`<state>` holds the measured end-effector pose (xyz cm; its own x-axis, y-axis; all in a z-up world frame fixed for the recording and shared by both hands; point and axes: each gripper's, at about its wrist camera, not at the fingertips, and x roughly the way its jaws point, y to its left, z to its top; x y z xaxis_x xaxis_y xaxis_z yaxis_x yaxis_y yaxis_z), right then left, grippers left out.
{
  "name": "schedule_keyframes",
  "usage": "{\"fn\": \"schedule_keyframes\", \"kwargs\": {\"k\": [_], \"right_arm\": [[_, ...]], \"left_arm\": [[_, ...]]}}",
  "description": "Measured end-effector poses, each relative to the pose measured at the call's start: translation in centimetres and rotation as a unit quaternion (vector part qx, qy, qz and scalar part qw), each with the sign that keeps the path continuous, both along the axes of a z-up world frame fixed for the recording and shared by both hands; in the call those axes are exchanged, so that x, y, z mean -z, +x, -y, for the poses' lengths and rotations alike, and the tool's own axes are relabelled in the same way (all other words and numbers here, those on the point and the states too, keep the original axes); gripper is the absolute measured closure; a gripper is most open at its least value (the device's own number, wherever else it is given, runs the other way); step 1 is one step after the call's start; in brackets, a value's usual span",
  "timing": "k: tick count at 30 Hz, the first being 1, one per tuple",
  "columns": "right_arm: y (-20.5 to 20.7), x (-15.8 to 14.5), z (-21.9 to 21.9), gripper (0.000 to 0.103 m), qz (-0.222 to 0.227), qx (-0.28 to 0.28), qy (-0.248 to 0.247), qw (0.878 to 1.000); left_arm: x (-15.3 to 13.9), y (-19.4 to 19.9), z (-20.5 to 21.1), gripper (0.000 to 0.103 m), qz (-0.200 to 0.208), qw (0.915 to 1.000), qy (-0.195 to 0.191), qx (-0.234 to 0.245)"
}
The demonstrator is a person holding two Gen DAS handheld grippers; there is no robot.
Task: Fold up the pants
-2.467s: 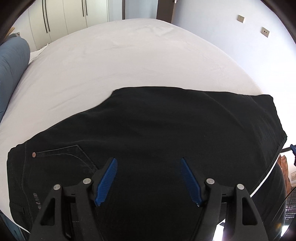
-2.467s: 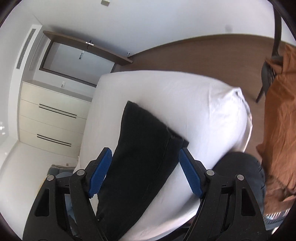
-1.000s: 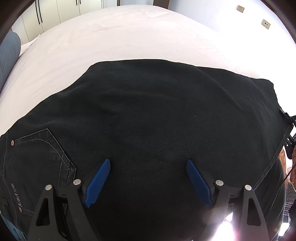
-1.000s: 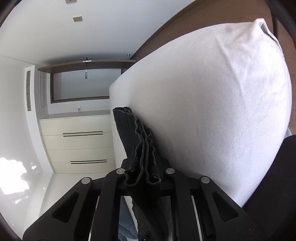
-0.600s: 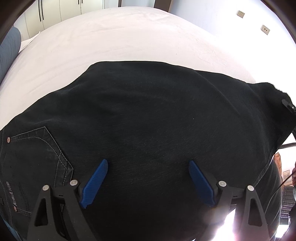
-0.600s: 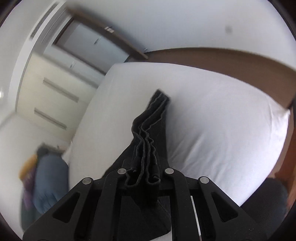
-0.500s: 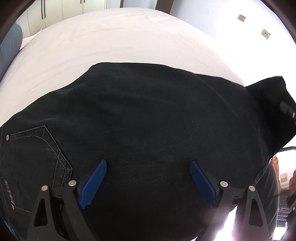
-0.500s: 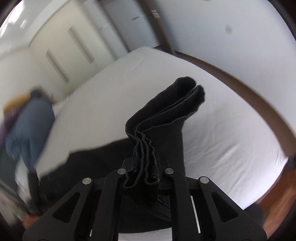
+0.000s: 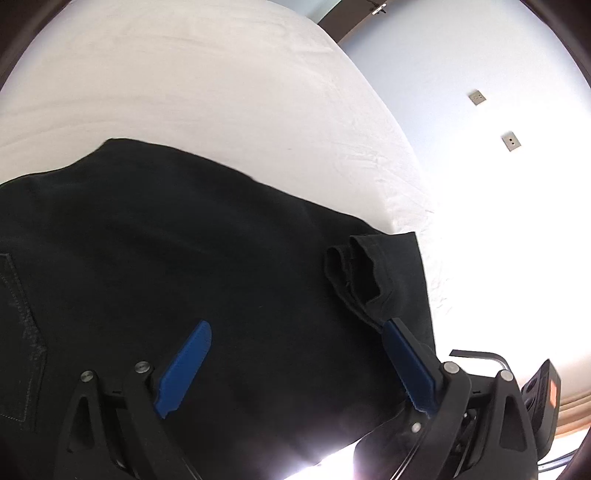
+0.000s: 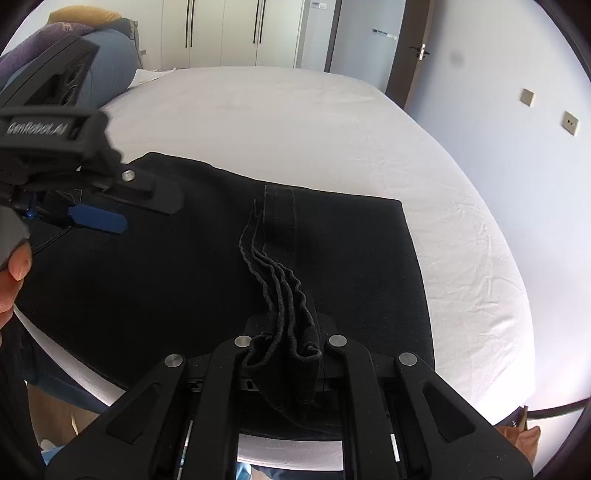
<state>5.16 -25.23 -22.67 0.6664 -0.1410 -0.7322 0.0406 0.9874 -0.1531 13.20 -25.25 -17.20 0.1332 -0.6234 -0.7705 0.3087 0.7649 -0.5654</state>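
The right gripper points steeply downward with its jaws drawn close together, clamped on the bunched hems of the black pants, which stand up in ridges between the fingers. The left gripper is also angled downward, its jaws wide apart and just having opened further; nothing is pinched between its blue fingertips. A bare hand holds the left gripper from behind its fingers.

The pants were plain black with faint grey stitching, on a white bed sheet. Gripper pads were bright blue on black frames. Wall was pale blue, the wardrobe cream with dark handles.
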Motion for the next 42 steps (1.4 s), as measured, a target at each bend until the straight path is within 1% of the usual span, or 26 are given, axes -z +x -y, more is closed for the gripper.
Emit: {"fn": "schedule_keyframes", "kwargs": {"k": [2,4,7,9,11,12,13,14,15,16,19,24,25,27,31,34,39,42], "right_arm": [[-0.5,-0.2,-0.2,0.094,0.005,0.001,-0.004,1.0],[-0.9,-0.2,-0.4,0.094,0.007,0.002,-0.009,1.0],[-1.2,-0.5,-1.0,0.094,0.011,0.001,-0.01,1.0],[-1.1,-0.9,-1.4,0.094,0.014,-0.001,-0.011,1.0],[-1.4,-1.3,-1.7,0.094,0.017,-0.004,-0.012,1.0],[-1.7,-1.5,-2.0,0.094,0.017,-0.006,-0.012,1.0],[-2.1,-1.6,-2.2,0.094,0.017,-0.01,-0.013,1.0],[-2.2,-1.7,-2.6,0.094,0.016,-0.013,-0.014,1.0],[-2.4,-1.8,-3.0,0.094,0.016,-0.018,-0.018,1.0],[-2.6,-2.0,-3.3,0.094,0.017,-0.022,-0.021,0.999],[-3.5,-3.0,-3.6,0.094,0.016,-0.035,-0.029,0.999],[-4.0,-3.4,-5.6,0.094,0.015,-0.063,-0.037,0.997],[-4.0,-3.5,-6.1,0.094,0.014,-0.069,-0.038,0.997],[-4.1,-3.7,-7.3,0.094,0.015,-0.082,-0.042,0.996],[-3.4,-4.0,-9.3,0.094,0.014,-0.102,-0.035,0.994],[-2.7,-3.7,-11.2,0.094,0.007,-0.119,-0.028,0.992],[-1.7,-2.5,-14.2,0.094,-0.022,-0.144,0.013,0.989],[-1.5,-1.8,-15.5,0.094,-0.041,-0.154,0.036,0.986]], "left_arm": [[-0.5,-0.2,1.5,0.006,-0.016,0.9995,-0.026,0.007],[-0.3,0.3,2.7,0.001,-0.041,0.9981,-0.046,0.007],[0.1,0.6,4.1,0.001,-0.052,0.9981,-0.03,0.013],[0.4,0.5,4.9,0.001,-0.06,0.9974,-0.032,0.021],[0.7,0.4,5.4,0.007,-0.069,0.9966,-0.037,0.026],[0.7,0.5,5.3,0.019,-0.074,0.996,-0.042,0.028],[0.8,0.8,5.3,0.037,-0.079,0.9953,-0.046,0.03],[1.0,0.8,5.3,0.047,-0.085,0.9948,-0.045,0.033],[1.1,0.8,5.3,0.066,-0.085,0.9948,-0.043,0.035],[1.1,0.8,5.0,0.081,-0.081,0.9953,-0.041,0.036],[0.5,1.1,3.6,0.093,-0.07,0.9958,-0.047,0.038],[-0.5,1.3,1.6,0.095,-0.041,0.997,-0.044,0.049],[-1.1,1.5,2.5,0.095,-0.037,0.9972,-0.045,0.047],[-1.4,1.8,1.6,0.095,-0.03,0.9975,-0.046,0.046],[-2.0,3.2,0.2,0.095,-0.013,0.9982,-0.03,0.05],[-1.6,4.3,-1.3,0.095,-0.009,0.9984,-0.015,0.054],[0.4,5.5,-4.0,0.095,-0.016,0.9985,0.016,0.051],[1.3,5.9,-4.9,0.095,-0.014,0.9982,0.032,0.048]]}}
